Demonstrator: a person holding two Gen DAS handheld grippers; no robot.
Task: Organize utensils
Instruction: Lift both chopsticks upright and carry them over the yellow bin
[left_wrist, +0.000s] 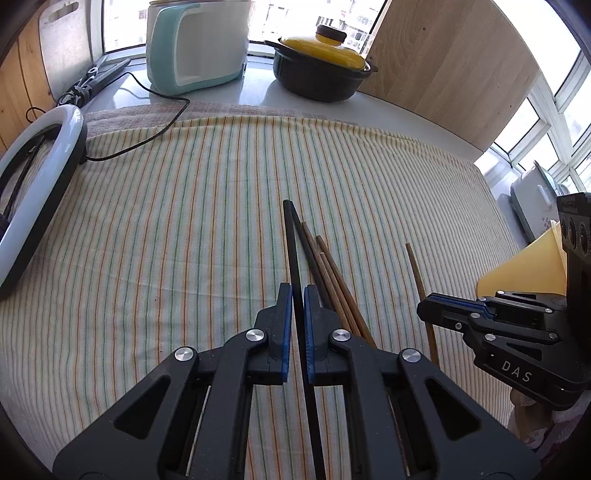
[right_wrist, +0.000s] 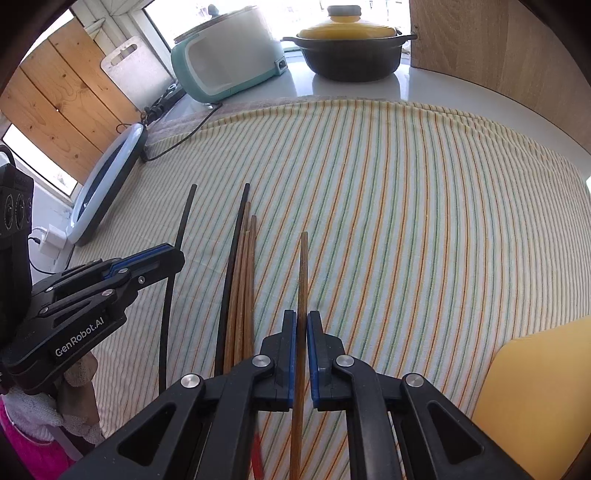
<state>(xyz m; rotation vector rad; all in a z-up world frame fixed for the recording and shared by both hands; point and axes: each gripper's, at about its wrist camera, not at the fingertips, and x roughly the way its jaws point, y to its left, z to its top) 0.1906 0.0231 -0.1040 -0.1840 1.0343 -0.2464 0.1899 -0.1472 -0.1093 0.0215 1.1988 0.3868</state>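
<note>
1. Striped cloth (left_wrist: 184, 221), woven with thin orange and green lines on pale ground, covers the countertop; a grey towel edge shows along its far edge.
2. Far edge of counter: teal-and-white rice cooker (left_wrist: 195, 44) with smooth plastic shell; round dark clay pot (left_wrist: 317, 74) with glossy yellow ribbed lid. Wooden panel (left_wrist: 450, 66) stands at the far right corner.
3. Left edge: ring light (left_wrist: 40, 184), white rim, black cable running across the cloth.
4. Left gripper (left_wrist: 298, 295): blue ribbed pads closed narrow on a black chopstick (left_wrist: 291, 240), slender, matte, pointing toward the far edge.
5. Right gripper (right_wrist: 302, 321): pads closed narrow on a brown wooden chopstick (right_wrist: 303, 266), grain visible, tip pointing toward the far edge.
6. Between the two held sticks, lying on the cloth: a second black chopstick (right_wrist: 232, 258) touching a bundle of three brown wooden chopsticks (right_wrist: 245, 277), roughly parallel, near the cloth's near edge.
7. Near right corner: yellow plastic container (right_wrist: 535, 398), smooth, rounded corner; contents cannot be seen.
</note>
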